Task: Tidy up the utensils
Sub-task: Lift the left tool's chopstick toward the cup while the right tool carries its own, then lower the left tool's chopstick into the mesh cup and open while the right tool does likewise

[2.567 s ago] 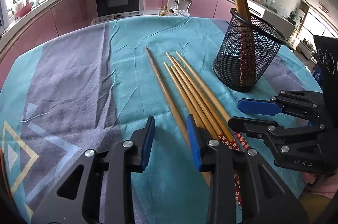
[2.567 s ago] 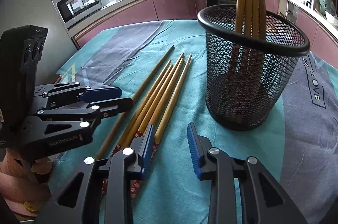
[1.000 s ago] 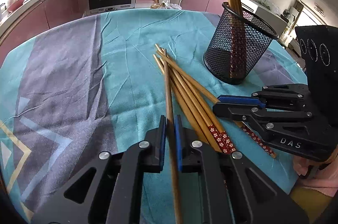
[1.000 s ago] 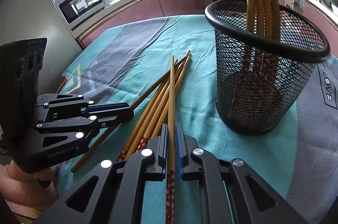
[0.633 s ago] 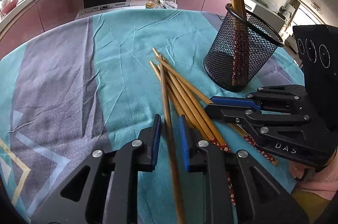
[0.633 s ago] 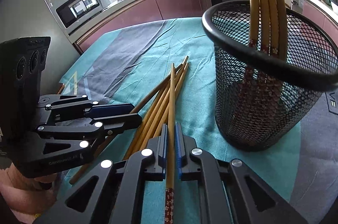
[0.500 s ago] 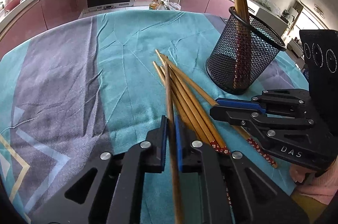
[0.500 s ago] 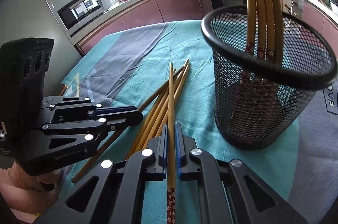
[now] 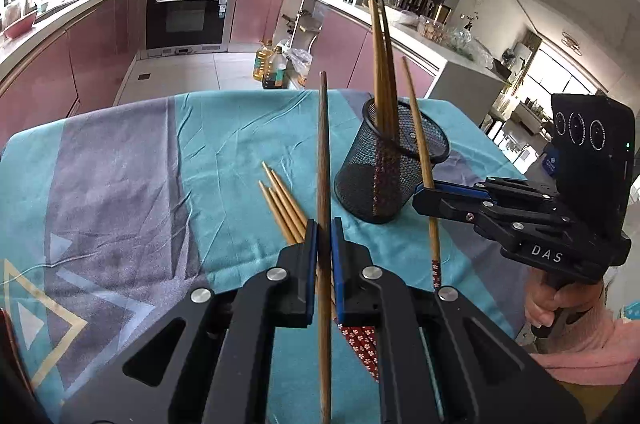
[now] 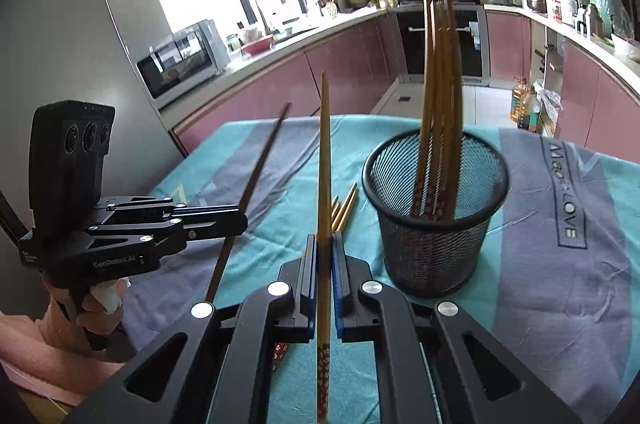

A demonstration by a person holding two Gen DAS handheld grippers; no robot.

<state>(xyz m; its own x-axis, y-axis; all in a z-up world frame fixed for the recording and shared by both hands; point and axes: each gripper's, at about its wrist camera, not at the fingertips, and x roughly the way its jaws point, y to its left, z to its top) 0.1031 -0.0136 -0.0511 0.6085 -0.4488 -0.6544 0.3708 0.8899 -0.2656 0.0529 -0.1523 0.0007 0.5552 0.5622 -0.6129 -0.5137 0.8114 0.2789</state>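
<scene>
My left gripper (image 9: 324, 224) is shut on a plain dark wooden chopstick (image 9: 322, 160) that stands nearly upright above the table. My right gripper (image 10: 325, 238) is shut on a lighter chopstick (image 10: 324, 152) with a red flowered end, also raised steeply. In the left wrist view the right gripper (image 9: 420, 192) holds its chopstick (image 9: 420, 144) just in front of the black mesh holder (image 9: 394, 180). Several chopsticks stand inside the holder (image 10: 436, 208). A few loose chopsticks (image 9: 282, 202) lie on the cloth left of the holder.
A teal and grey cloth (image 9: 132, 184) covers the table. A hand in a pink sleeve (image 9: 568, 308) holds the right gripper. Kitchen counters, an oven (image 9: 188, 12) and a microwave (image 10: 180, 60) stand beyond the far table edge.
Both grippers have lifted their chopsticks off the pile and risen, tilting them steeply upward. Fewer chopsticks lie on the cloth.
</scene>
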